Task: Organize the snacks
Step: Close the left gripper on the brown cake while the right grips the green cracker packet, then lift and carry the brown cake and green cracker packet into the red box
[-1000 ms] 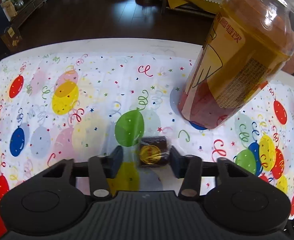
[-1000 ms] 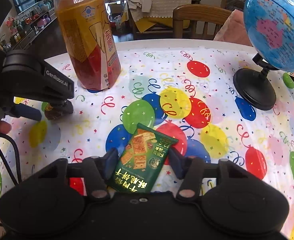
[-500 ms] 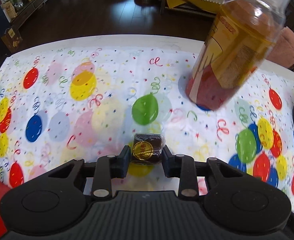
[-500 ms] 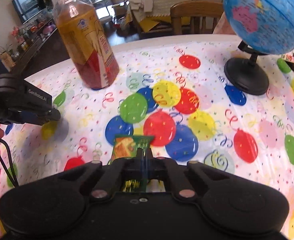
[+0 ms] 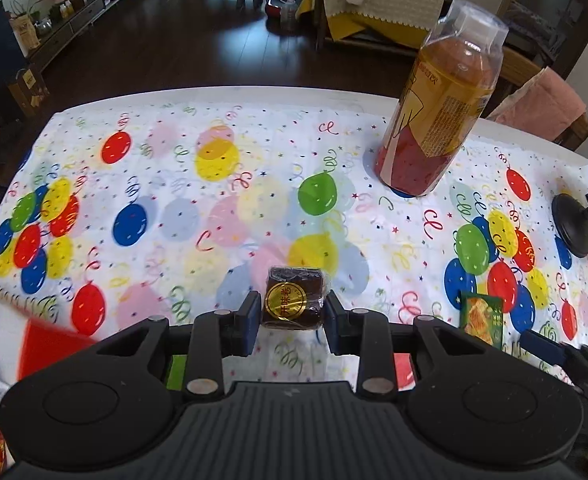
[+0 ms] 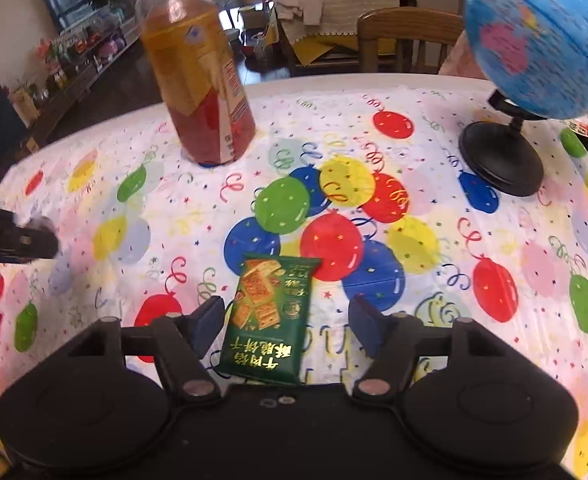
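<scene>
The tablecloth (image 6: 433, 128) looks like thin, smooth printed plastic with a faint sheen. The cake (image 5: 293, 298) sits in clear glossy wrap, and the biscuit packet (image 6: 268, 322) is shiny foil-like plastic. The bottle (image 5: 439, 108) is clear glossy plastic; the chair (image 6: 409, 36) is varnished wood.

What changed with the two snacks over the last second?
The left gripper closed its jaws on the dark wrapped cake and holds it. The right gripper shut on the green cracker packet, then reopened; the packet lies between open jaws. Bottle and globe stayed put.
</scene>
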